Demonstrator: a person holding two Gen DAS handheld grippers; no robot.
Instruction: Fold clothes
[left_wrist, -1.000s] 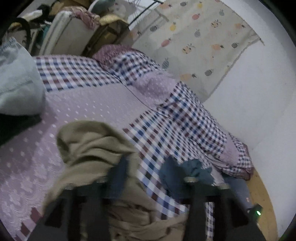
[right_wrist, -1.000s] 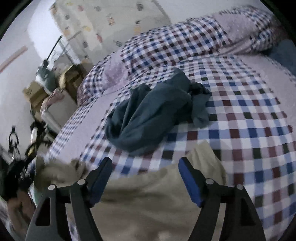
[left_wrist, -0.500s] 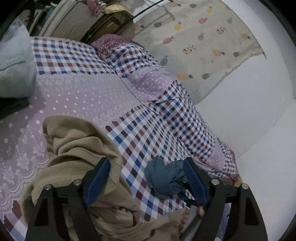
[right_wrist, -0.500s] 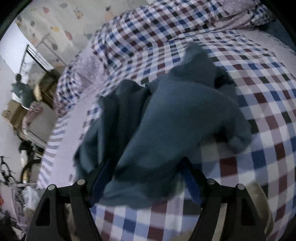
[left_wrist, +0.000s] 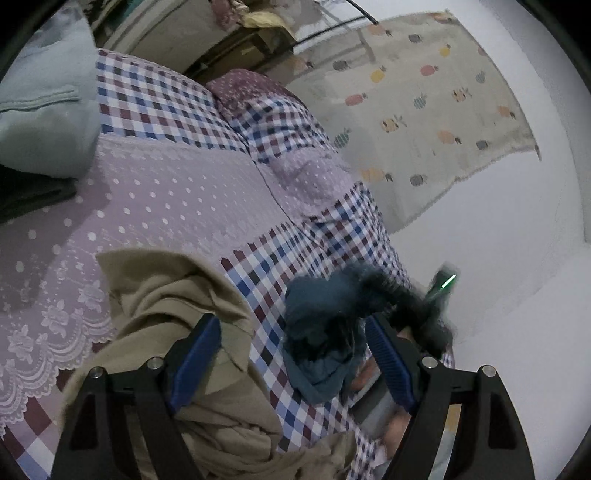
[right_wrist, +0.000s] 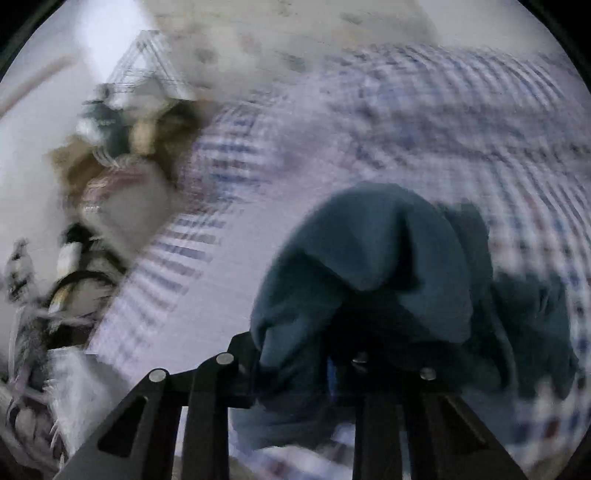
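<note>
- The teal garment (right_wrist: 373, 258) is a soft, thick, matte cloth, bunched into rounded folds. In the left wrist view it hangs as a crumpled lump (left_wrist: 325, 332) just above the checked part of the bed.
- The tan garment (left_wrist: 177, 306) is a thinner woven cloth, rumpled in loose creases, lying on the bed beside the teal one, apart from it.
- The right tongs (right_wrist: 332, 369) are closed on the teal garment; the cloth drapes over the fingers and hides their tips, and the view is blurred.
- The left tongs (left_wrist: 291, 354) stand wide apart, holding nothing. The left blue pad (left_wrist: 195, 354) sits over the tan garment; whether it touches, I cannot tell.
- The bed (left_wrist: 166, 192) has a cover (left_wrist: 155, 96) of blue, maroon and white checks, with a lilac dotted panel edged in lace.
- A pale blue folded cloth (left_wrist: 44, 110) rests on a dark one at the bed's far left.
- A white wall (left_wrist: 517, 229) carries a cream hanging (left_wrist: 424, 110) printed with small fruit shapes.
</note>
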